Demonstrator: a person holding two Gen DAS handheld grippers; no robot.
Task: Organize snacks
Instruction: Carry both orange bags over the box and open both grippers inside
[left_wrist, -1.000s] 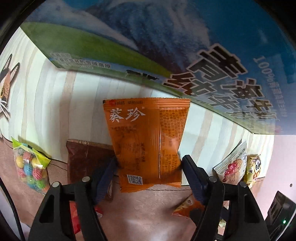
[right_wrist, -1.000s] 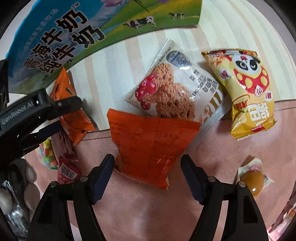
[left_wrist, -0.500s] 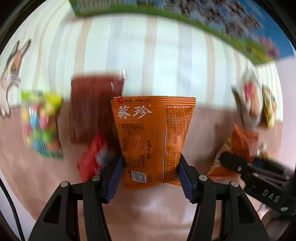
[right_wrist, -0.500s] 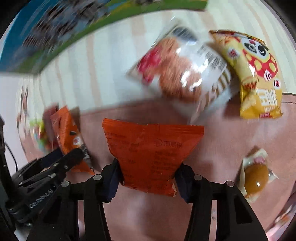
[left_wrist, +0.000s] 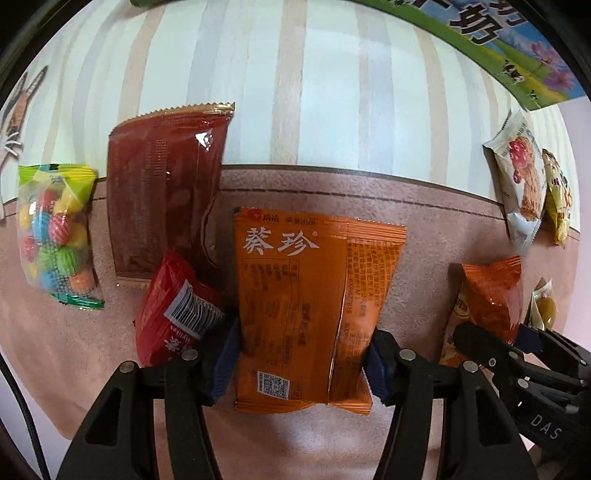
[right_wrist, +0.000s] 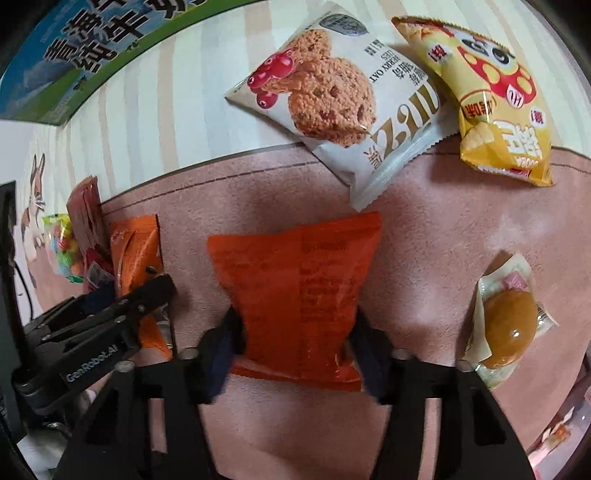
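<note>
The tabletop (left_wrist: 424, 229) is seen covered by a pink mat with a striped cloth beyond it, and a blue-green milk carton (right_wrist: 74, 48) is laid along the far edge. An orange packet (left_wrist: 314, 306) is gripped at its lower sides by the fingers (left_wrist: 225, 362) of the left gripper (left_wrist: 301, 365), the pads being pressed into its edges; the packet is held over the pink mat, just beside a red packet (left_wrist: 173, 314) and a dark brown packet (left_wrist: 162, 192). A darker orange-red packet (right_wrist: 299, 291) is clamped likewise between the fingers (right_wrist: 221, 350) of the right gripper (right_wrist: 297, 354), below an oat cookie packet (right_wrist: 332, 99) and a yellow panda packet (right_wrist: 495, 103).

A second ago both pairs of fingers were spread clear of their packets; since then they have been closed onto them, and the milk carton has slid toward the frame edge.
</note>
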